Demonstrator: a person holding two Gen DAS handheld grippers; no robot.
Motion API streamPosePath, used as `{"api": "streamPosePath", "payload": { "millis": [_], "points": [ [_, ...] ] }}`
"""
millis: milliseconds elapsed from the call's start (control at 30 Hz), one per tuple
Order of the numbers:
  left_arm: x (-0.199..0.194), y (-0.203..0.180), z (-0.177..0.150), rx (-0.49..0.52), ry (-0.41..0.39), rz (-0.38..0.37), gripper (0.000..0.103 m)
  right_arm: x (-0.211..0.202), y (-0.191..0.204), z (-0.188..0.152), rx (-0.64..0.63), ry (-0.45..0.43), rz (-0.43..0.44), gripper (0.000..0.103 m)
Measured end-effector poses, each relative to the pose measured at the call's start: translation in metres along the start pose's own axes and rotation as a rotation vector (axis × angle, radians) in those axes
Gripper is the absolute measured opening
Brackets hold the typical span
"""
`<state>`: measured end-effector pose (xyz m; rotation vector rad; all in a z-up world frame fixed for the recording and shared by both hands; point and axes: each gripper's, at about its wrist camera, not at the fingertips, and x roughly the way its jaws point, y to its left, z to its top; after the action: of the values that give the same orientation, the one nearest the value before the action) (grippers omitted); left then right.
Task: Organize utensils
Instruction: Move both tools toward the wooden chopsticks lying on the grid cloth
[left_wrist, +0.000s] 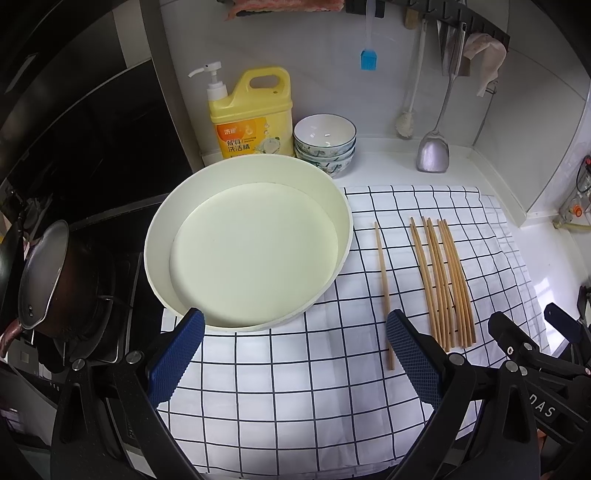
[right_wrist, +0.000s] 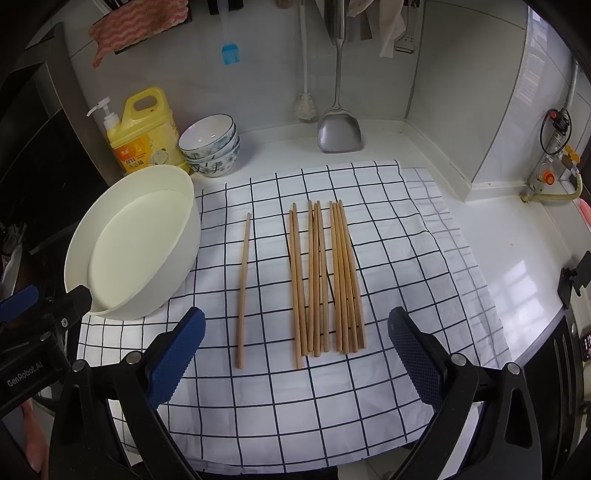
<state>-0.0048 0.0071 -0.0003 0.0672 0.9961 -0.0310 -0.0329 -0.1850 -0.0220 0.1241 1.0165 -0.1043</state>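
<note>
Several wooden chopsticks (right_wrist: 325, 280) lie side by side on a checked cloth (right_wrist: 295, 398); they also show in the left wrist view (left_wrist: 443, 280). One chopstick (right_wrist: 243, 288) lies apart to their left, also seen in the left wrist view (left_wrist: 384, 291). A round white basin (left_wrist: 251, 243) sits empty on the cloth's left, also in the right wrist view (right_wrist: 133, 243). My left gripper (left_wrist: 295, 328) is open and empty just in front of the basin. My right gripper (right_wrist: 295, 328) is open and empty, near the chopsticks' close ends.
A yellow detergent jug (left_wrist: 251, 114) and stacked patterned bowls (left_wrist: 325, 144) stand behind the basin. A metal spatula (left_wrist: 434, 147), brush and cloths hang on the back wall. A dark pot (left_wrist: 44, 273) sits on the stove at left. A gas valve (right_wrist: 546, 177) is at right.
</note>
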Motion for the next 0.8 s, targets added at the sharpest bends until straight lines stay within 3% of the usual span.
{"api": "streamPosePath", "payload": {
  "millis": [367, 633, 800],
  "points": [
    [0.006, 0.005, 0.000, 0.026, 0.015, -0.021, 0.097, 0.003, 0.004, -0.001, 0.009, -0.007, -0.022, 0.095],
    [0.021, -0.003, -0.002, 0.098, 0.018, -0.090, 0.097, 0.005, 0.002, -0.006, 0.030, -0.025, -0.055, 0.095],
    [0.031, -0.021, -0.006, 0.148, -0.002, -0.132, 0.097, 0.013, -0.019, -0.015, 0.089, -0.016, -0.029, 0.095]
  ]
}}
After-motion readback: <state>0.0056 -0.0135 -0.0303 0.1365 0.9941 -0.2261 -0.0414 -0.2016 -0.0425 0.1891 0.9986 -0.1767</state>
